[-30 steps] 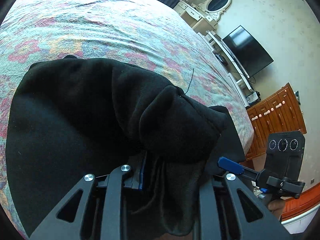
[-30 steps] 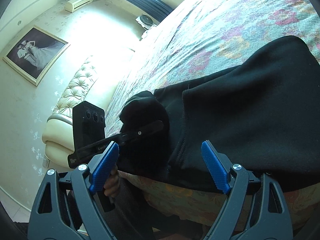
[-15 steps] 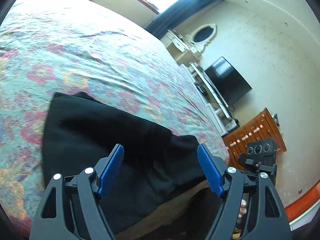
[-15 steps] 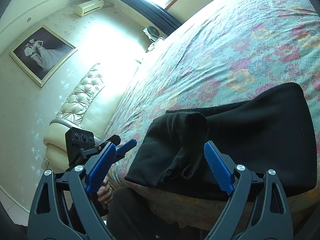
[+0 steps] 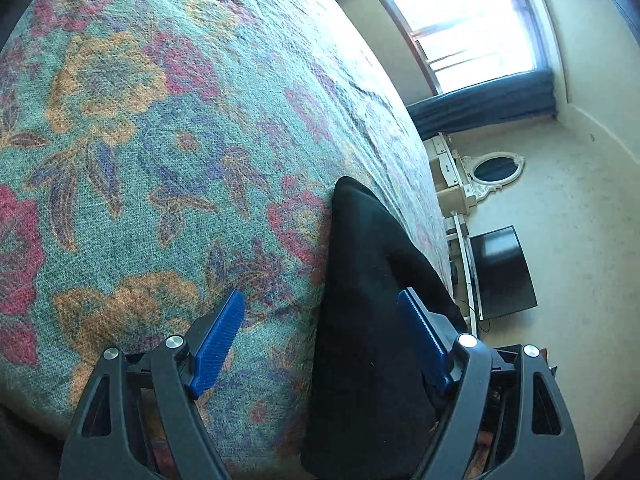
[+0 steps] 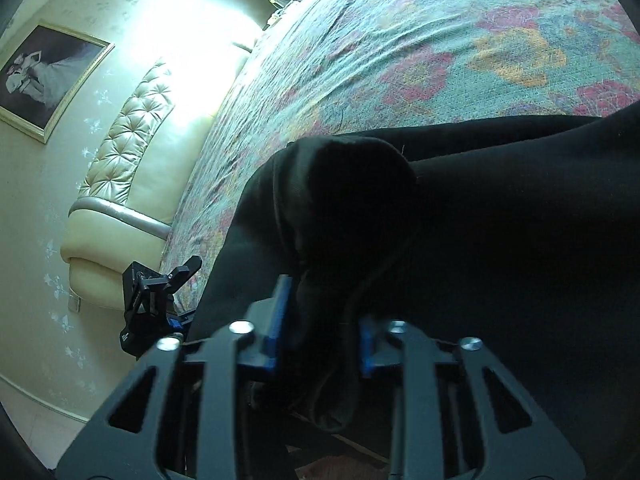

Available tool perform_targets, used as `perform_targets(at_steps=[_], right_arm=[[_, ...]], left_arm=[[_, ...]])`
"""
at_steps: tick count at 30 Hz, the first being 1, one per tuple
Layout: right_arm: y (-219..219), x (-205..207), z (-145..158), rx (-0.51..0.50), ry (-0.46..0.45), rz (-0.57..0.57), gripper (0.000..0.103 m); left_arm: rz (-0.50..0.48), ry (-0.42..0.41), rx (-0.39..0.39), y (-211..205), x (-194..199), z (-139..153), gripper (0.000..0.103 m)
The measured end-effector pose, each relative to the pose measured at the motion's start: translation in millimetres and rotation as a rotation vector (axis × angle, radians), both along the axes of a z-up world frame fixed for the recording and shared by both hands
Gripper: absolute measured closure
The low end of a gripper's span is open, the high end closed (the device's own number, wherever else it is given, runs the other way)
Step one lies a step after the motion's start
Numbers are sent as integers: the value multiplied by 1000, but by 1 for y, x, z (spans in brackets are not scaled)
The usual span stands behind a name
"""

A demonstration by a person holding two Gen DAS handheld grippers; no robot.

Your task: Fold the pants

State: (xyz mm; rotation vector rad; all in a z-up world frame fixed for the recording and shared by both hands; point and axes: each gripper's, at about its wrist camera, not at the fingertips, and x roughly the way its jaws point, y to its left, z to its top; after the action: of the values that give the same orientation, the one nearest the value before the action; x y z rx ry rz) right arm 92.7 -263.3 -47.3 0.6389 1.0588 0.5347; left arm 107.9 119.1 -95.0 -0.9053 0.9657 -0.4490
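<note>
right tongs [image 6: 320, 320] pinching pants [image 6: 500, 220], left tongs [image 5: 320, 332] wide

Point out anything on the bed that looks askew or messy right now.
The black pants are not lying flat: a rumpled lump of cloth bunches up at the near edge of the floral bedspread, where the right gripper is shut on it. The left gripper is open, holding nothing.
</note>
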Motion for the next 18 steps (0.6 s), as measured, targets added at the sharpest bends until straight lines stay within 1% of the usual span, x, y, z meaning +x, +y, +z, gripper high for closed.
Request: perform_targets(at_steps=[3, 6, 9, 11, 14, 18], right_arm=[[4, 1, 8, -31, -16, 22, 91], [-3, -2, 35, -14, -66, 26, 92], [-17, -7, 63, -5, -115, 38, 93], [-29, -12, 79, -21, -136, 45, 94], [-53, -24, 95, -65, -160, 26, 94], [-98, -39, 97, -83, -150, -42, 94]], left_arm=[[-14, -14, -2, -2, 1, 2, 21], [-30, -34, 4, -4, -2, 6, 21], [-40, -38, -35, -17, -3, 12, 21], [-51, -30, -69, -24, -3, 12, 21], [-79, -24, -100, -37, -2, 15, 21], [-144, -41, -89, -63, -1, 22, 21]])
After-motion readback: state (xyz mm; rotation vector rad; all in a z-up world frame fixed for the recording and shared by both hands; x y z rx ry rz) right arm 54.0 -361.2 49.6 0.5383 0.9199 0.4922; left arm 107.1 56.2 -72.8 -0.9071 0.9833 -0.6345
